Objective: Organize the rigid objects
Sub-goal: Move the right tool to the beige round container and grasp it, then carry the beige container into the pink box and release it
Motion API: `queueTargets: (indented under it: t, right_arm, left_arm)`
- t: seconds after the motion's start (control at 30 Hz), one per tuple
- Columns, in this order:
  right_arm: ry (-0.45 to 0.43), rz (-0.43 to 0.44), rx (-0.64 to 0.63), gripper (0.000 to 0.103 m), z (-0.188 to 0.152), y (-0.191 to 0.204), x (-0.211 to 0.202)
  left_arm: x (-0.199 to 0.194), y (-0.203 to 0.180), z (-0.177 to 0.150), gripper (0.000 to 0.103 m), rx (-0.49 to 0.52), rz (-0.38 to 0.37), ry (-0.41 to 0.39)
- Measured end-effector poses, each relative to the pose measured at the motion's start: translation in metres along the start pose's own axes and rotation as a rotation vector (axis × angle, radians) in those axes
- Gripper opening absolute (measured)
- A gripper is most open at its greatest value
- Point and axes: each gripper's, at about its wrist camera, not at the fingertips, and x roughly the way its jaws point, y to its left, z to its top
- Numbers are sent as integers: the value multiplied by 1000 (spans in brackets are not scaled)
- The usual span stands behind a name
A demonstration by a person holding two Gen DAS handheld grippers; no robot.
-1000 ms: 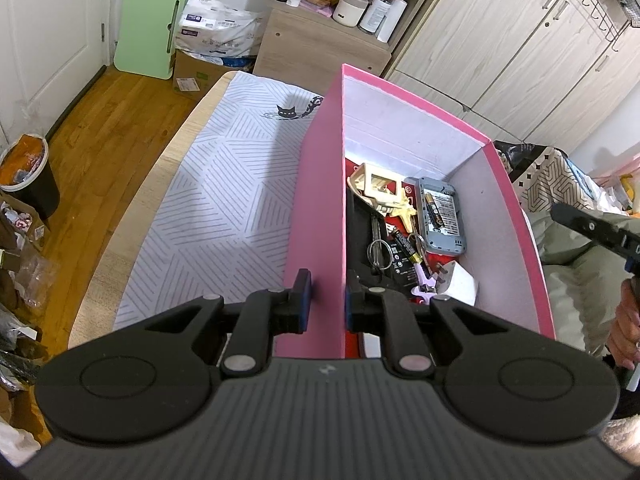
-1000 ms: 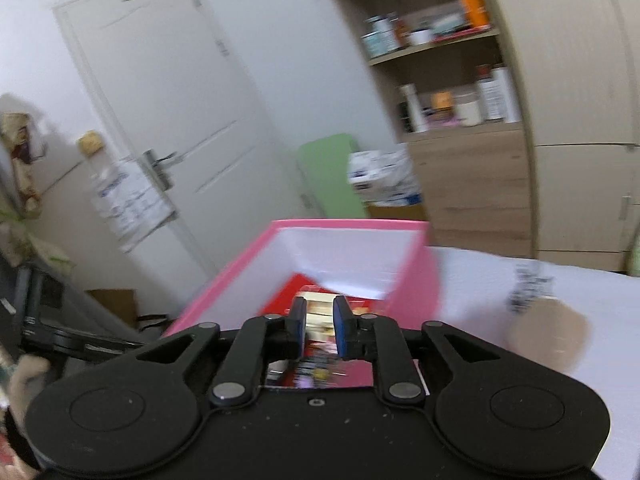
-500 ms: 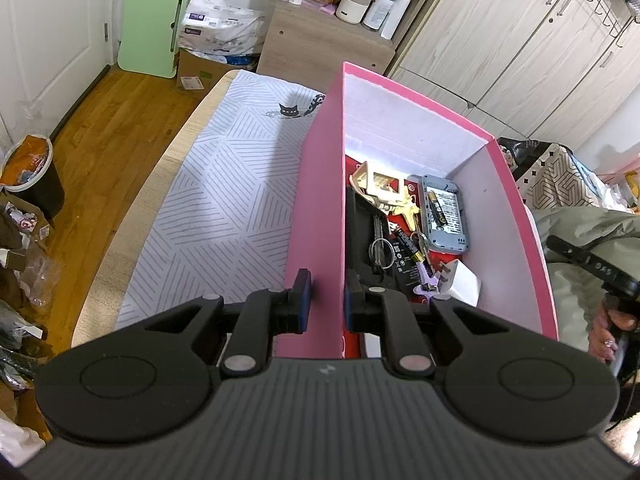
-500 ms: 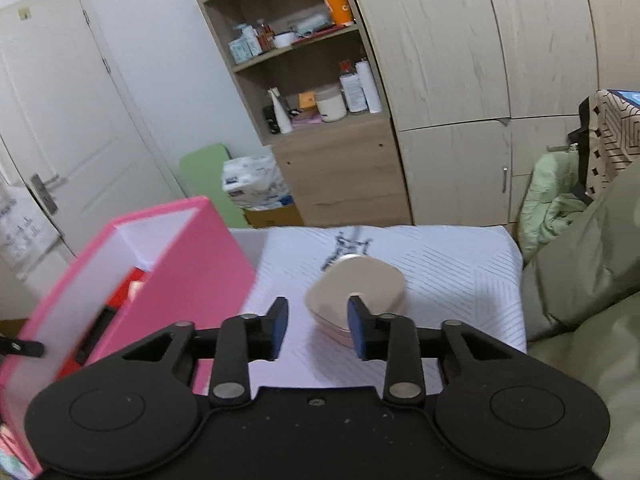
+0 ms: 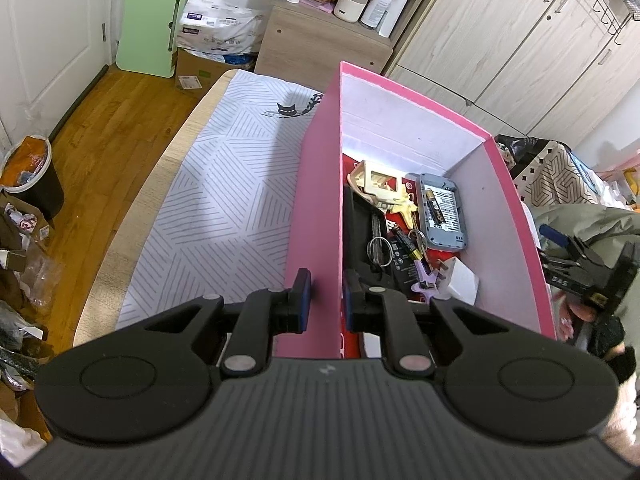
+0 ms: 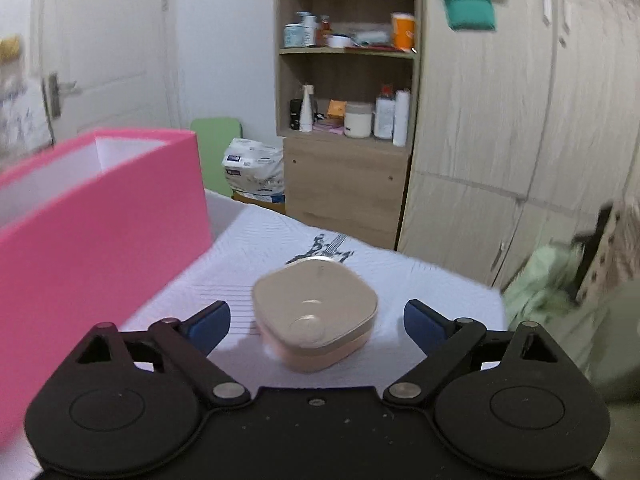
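the left gripper [image 5: 325, 300] is clamped on the near wall of the pink box [image 5: 316, 208], one pad outside and one inside, jaws nearly closed with the thin wall pinched between them — it looks to be steadying the box on the striped cloth [image 5: 224, 200].

inside the box a fair pile already lies: a grey case with batteries [image 5: 442, 216], a cream plastic frame [image 5: 376, 184], a key ring with keys [image 5: 380, 246], loose batteries, a small white plug [image 5: 462, 280] and a lilac piece beside it. so much of the sorting appears done.

the right gripper [image 6: 316, 322] is aimed at the one thing seen outside the box, a beige rounded-square case [image 6: 316, 316] sitting on the cloth to the right of the box and near it. the jaws are opening and stand very wide; the case sits between the blue fingertips [image 6: 208, 322], but neither pad touches it, with a clear gap on each side. nothing is held by this gripper. the view is somewhat blurred, so the case's finer details cannot be told.

judging from this, what is left is to close on the beige case, lift it over the pink wall and set it among the rest — whether other loose things wait out of view cannot be told. the smooth, rounded lid may slip if the pads catch only the upper edge, so a grip low on its sides would likely hold better.
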Motion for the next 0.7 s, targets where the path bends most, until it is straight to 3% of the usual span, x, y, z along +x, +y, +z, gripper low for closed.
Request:
queueTargets:
  t: [0.2, 0.47, 0.53, 0.6, 0.7]
  right_arm:
    - [15, 70, -58, 96, 3, -2, 18]
    - [88, 102, 70, 97, 1, -21, 46]
    - [99, 93, 51, 95, 2, -19, 46]
    - [108, 87, 20, 86, 2, -11, 41]
    - [122, 22, 28, 85, 3, 0, 36]
  left_arm:
    - [0, 0, 2, 14, -4, 3, 7]
    - [0, -2, 2, 14, 0, 11, 12]
    - [-1, -3, 2, 14, 4, 17, 11]
    - [-1, -4, 2, 14, 9, 20, 12]
    - [-2, -5, 1, 14, 21, 28, 11]
